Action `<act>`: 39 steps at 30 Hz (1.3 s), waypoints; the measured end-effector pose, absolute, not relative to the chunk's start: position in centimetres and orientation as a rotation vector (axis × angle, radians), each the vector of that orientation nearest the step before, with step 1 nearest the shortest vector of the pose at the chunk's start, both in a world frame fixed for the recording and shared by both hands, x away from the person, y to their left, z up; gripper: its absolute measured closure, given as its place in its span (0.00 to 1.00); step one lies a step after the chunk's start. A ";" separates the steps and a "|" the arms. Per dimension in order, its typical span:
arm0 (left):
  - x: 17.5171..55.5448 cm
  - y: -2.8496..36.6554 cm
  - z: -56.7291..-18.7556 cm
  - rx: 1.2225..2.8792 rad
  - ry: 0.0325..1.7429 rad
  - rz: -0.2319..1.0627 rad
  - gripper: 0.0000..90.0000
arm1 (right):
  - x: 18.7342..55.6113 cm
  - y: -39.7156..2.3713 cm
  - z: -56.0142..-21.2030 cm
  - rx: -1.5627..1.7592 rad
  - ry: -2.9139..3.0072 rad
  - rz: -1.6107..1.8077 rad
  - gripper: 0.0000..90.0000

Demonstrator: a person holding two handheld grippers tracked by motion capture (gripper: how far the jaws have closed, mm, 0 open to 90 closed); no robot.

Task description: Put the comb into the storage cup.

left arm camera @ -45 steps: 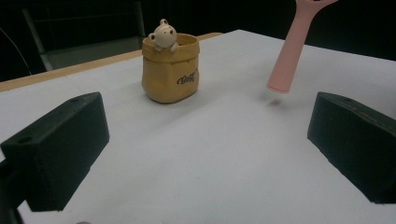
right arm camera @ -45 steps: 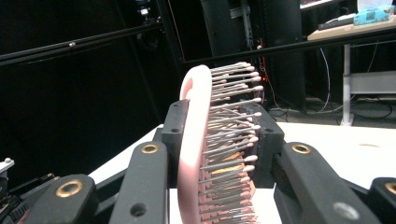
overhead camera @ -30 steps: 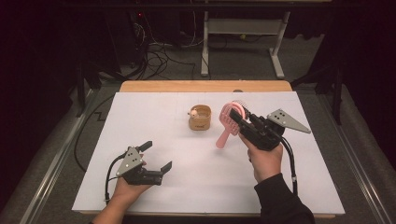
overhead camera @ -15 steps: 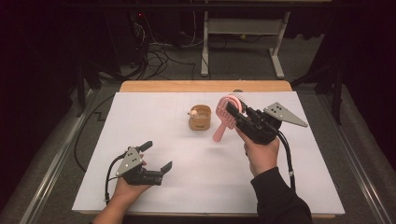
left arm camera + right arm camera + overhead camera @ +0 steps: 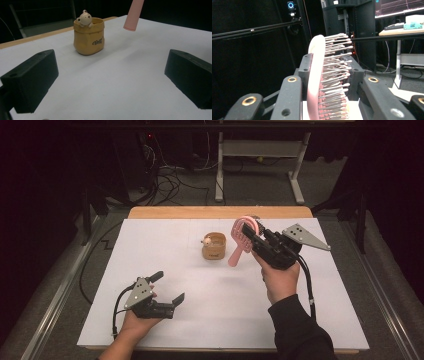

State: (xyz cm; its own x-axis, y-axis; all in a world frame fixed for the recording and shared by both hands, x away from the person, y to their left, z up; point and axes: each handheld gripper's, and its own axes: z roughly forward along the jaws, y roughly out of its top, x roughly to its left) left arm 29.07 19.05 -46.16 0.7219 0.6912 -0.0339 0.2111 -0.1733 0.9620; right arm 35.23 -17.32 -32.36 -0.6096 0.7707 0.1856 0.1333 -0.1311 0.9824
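A pink hairbrush (image 5: pixel 237 251) hangs above the white table sheet (image 5: pixel 150 245), held by its bristled head with the handle slanting down and left. My right gripper (image 5: pixel 248 233) is shut on that head; in the right gripper view the brush (image 5: pixel 315 75) stands between the jaws of the gripper (image 5: pixel 329 75). A yellow bag-shaped cup with a small bear on its rim (image 5: pixel 214 247) stands just left of the handle tip. The left gripper view shows the cup (image 5: pixel 88 37) and the handle end (image 5: pixel 132 17) in the air. My left gripper (image 5: pixel 169 286) rests open at the front left, nothing between its jaws (image 5: pixel 110 82).
The wooden table edge (image 5: pixel 220 212) runs along the far side. Metal rails (image 5: pixel 55 295) flank the table. Cables (image 5: pixel 165 185) and a desk frame (image 5: pixel 260 165) lie on the floor beyond. The right gripper's cable (image 5: pixel 306 280) trails along the forearm.
My right hand has raised the brush slightly and eased it left, closer to the cup. The left hand and gripper have stayed where they were.
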 end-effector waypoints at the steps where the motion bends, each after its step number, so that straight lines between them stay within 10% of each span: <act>1: 29.1 19.1 -46.2 1.731 0.720 0.499 0.00 | 35.3 -17.3 -32.3 1.008 1.672 1.791 0.74; 39: 29.2 19.2 -46.2 1.708 0.724 0.475 0.00 | 39.6 -14.4 -29.7 0.962 1.624 1.785 0.74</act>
State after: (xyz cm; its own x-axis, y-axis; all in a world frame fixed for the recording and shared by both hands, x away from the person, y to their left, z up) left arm 29.20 19.20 -46.20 0.7266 0.6844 -0.0598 0.2175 -0.1466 0.9650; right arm 39.58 -14.39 -29.70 -0.6016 0.7848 0.1489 0.0743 -0.1307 0.9886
